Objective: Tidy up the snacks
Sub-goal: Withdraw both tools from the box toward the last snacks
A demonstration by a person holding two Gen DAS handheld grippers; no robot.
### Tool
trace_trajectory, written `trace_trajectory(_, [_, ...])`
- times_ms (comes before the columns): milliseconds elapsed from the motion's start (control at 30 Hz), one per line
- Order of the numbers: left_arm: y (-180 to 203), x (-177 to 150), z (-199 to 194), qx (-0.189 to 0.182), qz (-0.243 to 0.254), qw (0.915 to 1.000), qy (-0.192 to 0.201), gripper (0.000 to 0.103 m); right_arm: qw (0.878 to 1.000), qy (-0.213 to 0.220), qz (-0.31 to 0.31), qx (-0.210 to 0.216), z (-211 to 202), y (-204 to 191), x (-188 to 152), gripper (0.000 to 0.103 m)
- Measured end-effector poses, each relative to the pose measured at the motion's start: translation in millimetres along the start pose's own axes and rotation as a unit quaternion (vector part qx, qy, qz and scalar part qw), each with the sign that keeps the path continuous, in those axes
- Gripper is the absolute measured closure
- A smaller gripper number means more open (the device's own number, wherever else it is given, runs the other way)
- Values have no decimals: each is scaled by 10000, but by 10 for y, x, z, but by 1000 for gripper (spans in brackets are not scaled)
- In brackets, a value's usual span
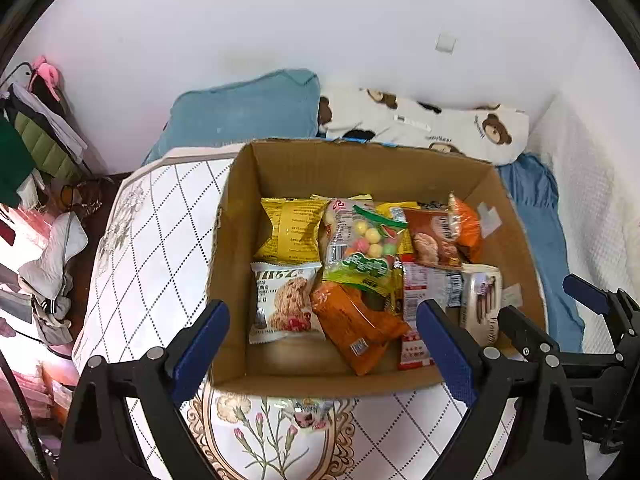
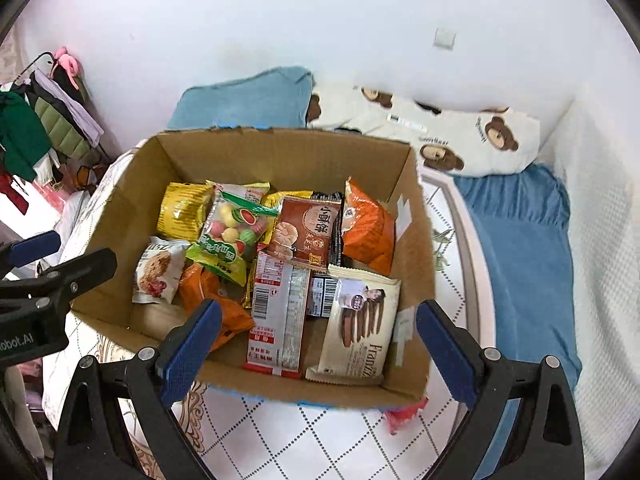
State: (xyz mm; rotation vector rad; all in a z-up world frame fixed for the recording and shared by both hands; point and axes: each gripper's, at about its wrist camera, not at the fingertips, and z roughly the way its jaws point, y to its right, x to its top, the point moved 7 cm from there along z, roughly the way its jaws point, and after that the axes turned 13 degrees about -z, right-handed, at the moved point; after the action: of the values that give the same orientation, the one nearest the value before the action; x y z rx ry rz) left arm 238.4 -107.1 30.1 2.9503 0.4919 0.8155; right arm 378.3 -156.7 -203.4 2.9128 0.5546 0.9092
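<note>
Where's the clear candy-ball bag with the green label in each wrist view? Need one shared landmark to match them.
Left wrist: candy-ball bag sits centre of the cardboard box, right of the yellow packet.
Right wrist: candy-ball bag sits left of centre, beside the yellow packet.
Shared landmark: bear-print pillow behind the box.

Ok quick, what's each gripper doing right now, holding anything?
Left gripper: open, holding nothing, above the cardboard box.
Right gripper: open, holding nothing, above the same box.
</note>
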Motion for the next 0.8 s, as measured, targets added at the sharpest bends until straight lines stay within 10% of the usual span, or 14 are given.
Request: trace_trajectory(800, [-153,-434,-763,-110,-203,9961,847,8,9915,967,867,77,-1020,73,-572,3])
